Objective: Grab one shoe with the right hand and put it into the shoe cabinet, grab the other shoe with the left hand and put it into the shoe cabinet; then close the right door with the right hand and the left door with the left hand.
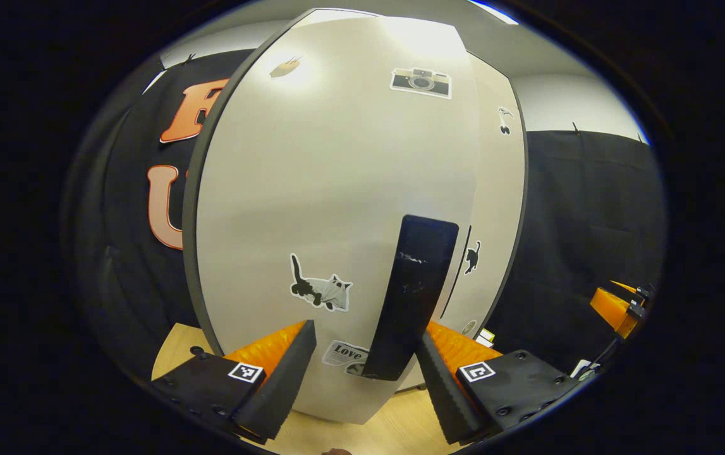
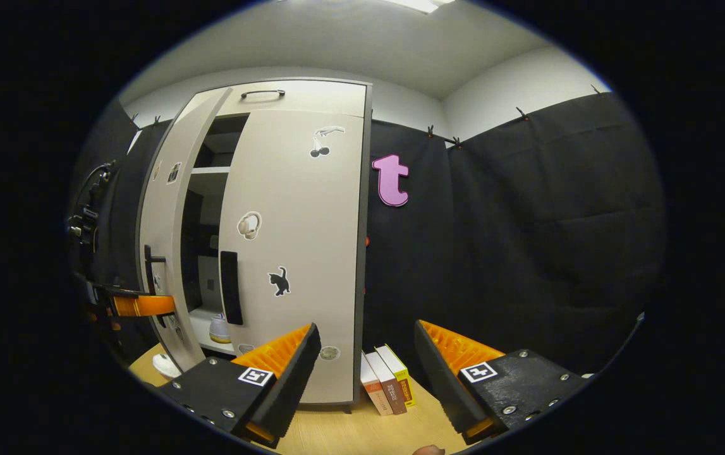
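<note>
Closing the left door point(image 1: 337, 189) with the left gripper point(image 1: 365, 373), whose 2 fingers stand apart astride the black handle point(image 1: 416, 291), risks slipping off it and leaving a gap beside the nearly shut right door point(image 2: 292, 253); the right gripper point(image 2: 365, 373) hangs apart, empty.
</note>
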`<state>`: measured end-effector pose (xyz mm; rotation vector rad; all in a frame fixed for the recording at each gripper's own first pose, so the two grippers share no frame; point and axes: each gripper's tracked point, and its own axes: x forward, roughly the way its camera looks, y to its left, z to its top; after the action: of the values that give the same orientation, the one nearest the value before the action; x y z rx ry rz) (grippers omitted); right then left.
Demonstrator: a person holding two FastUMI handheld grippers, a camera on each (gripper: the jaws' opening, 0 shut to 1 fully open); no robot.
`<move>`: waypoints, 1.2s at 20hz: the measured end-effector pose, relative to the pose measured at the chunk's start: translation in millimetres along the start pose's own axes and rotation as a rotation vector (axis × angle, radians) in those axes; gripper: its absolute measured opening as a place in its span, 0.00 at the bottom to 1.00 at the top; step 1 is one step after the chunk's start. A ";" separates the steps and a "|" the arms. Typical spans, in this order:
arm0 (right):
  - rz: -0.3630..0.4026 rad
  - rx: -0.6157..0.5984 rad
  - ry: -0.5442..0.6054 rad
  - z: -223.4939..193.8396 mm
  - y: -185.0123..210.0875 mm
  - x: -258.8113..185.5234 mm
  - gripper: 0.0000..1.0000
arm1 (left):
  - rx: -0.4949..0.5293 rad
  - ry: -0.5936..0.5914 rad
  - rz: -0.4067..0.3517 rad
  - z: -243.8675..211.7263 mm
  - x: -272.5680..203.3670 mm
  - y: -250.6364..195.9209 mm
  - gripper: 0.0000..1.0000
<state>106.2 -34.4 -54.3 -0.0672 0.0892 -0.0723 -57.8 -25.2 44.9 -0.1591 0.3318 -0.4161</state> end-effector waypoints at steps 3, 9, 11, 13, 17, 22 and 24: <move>-0.001 -0.011 0.001 -0.3 -1.7 0.4 0.92 | 0.007 -0.001 0.014 -2.8 7.2 -1.3 0.97; 0.028 -0.012 0.004 -0.9 6.6 8.8 0.92 | 0.073 -0.016 0.070 -3.8 16.9 -6.9 0.97; 0.041 -0.009 0.003 -0.4 9.9 11.9 0.92 | 0.082 -0.022 0.094 -2.4 17.1 -7.1 0.97; 0.053 -0.009 0.003 -0.4 12.4 16.4 0.92 | 0.095 -0.024 0.124 -2.9 19.2 -5.4 0.97; 0.079 -0.013 0.007 -2.6 18.1 24.4 0.92 | 0.132 -0.034 0.174 -3.1 21.5 -7.8 0.98; 0.121 -0.012 0.010 -1.7 25.9 38.6 0.92 | 0.176 -0.033 0.242 -3.5 24.7 -8.2 0.98; 0.141 -0.015 0.013 2.2 29.9 43.7 0.92 | 0.198 -0.017 0.260 -4.6 25.0 -10.2 0.98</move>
<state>151.9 -7.8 -57.9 -0.0751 0.1074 0.0692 -41.6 -45.3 35.8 0.0738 0.2880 -0.1885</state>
